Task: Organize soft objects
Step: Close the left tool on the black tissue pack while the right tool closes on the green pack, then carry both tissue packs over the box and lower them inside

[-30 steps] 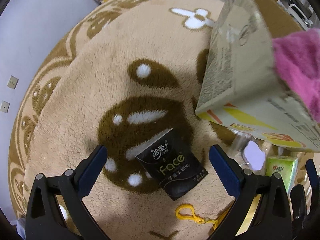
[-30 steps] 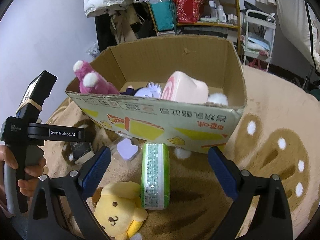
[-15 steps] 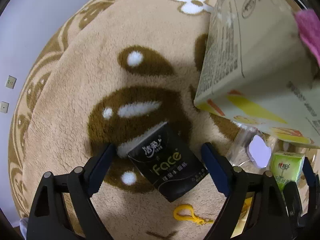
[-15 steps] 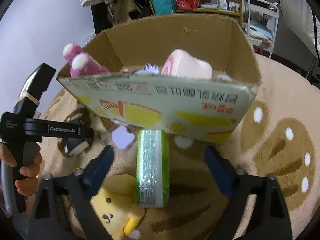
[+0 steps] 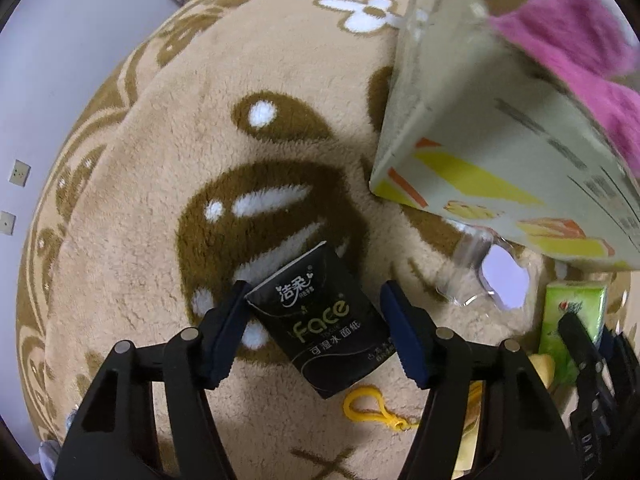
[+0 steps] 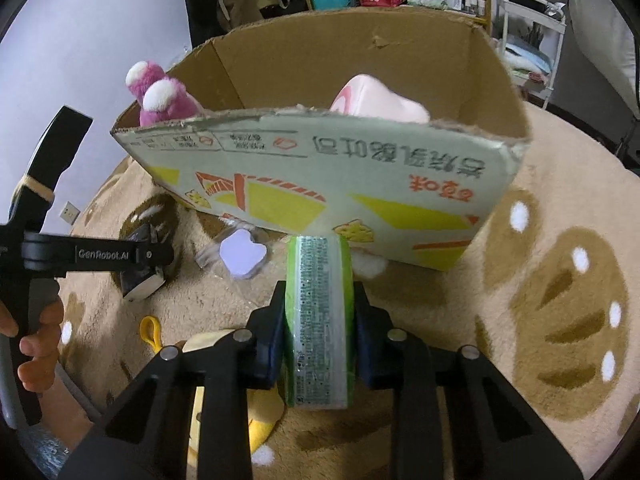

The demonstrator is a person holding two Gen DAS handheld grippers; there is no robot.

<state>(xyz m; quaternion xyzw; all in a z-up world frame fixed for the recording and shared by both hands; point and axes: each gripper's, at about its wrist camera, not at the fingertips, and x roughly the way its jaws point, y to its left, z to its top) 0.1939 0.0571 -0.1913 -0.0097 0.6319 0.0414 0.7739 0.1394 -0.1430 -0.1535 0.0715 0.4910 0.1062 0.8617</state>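
At lower centre of the left wrist view, the left gripper [image 5: 314, 330] is closing on the black tissue pack [image 5: 320, 326], set diagonally, seemingly corner-pinched. In the right wrist view, the right gripper [image 6: 318, 330] is closing on the green tissue pack [image 6: 318, 320], whose long axis points up-frame at the cardboard box [image 6: 320, 184]

Fluffy pile rug [image 5: 168, 168]; glossy plastic tissue pack [image 5: 320, 320].

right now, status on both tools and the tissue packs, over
Left tool closing on black tissue pack. Right tool closing, pads on green tissue pack. Cardboard box just ahead, path clear.
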